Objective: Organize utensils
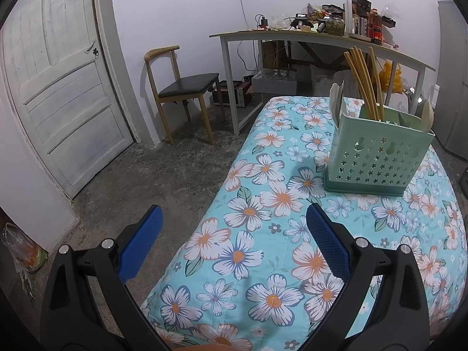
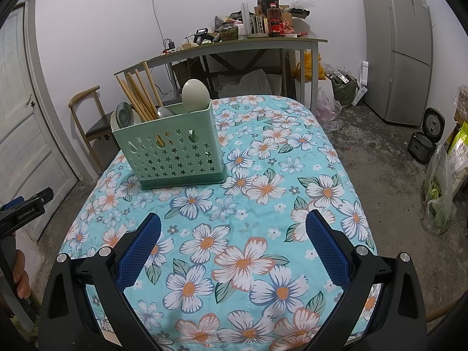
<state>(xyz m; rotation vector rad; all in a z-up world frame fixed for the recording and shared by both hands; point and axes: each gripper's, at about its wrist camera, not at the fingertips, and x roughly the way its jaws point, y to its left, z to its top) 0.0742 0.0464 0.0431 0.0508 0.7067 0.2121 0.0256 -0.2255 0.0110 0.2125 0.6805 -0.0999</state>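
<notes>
A green utensil caddy [image 1: 377, 158] with star-shaped holes stands on the floral tablecloth [image 1: 263, 234]. It holds several wooden chopsticks [image 1: 362, 84] and pale spoons [image 1: 336, 99]. In the right wrist view the caddy [image 2: 172, 152] stands at the far left of the table, with chopsticks [image 2: 140, 93] and a large pale spoon [image 2: 195, 92] sticking up. My left gripper [image 1: 234, 216] is open and empty over the table's near left edge. My right gripper [image 2: 233, 222] is open and empty above the cloth [image 2: 248, 234], well short of the caddy.
A wooden chair [image 1: 181, 87] and a cluttered desk [image 1: 307, 36] stand behind the table. A white door [image 1: 58, 87] is at left. A grey fridge [image 2: 400, 46], a rice cooker [image 2: 424, 140] and bags [image 2: 441, 193] stand on the floor at right. The left gripper's body [image 2: 23, 210] shows at the left edge.
</notes>
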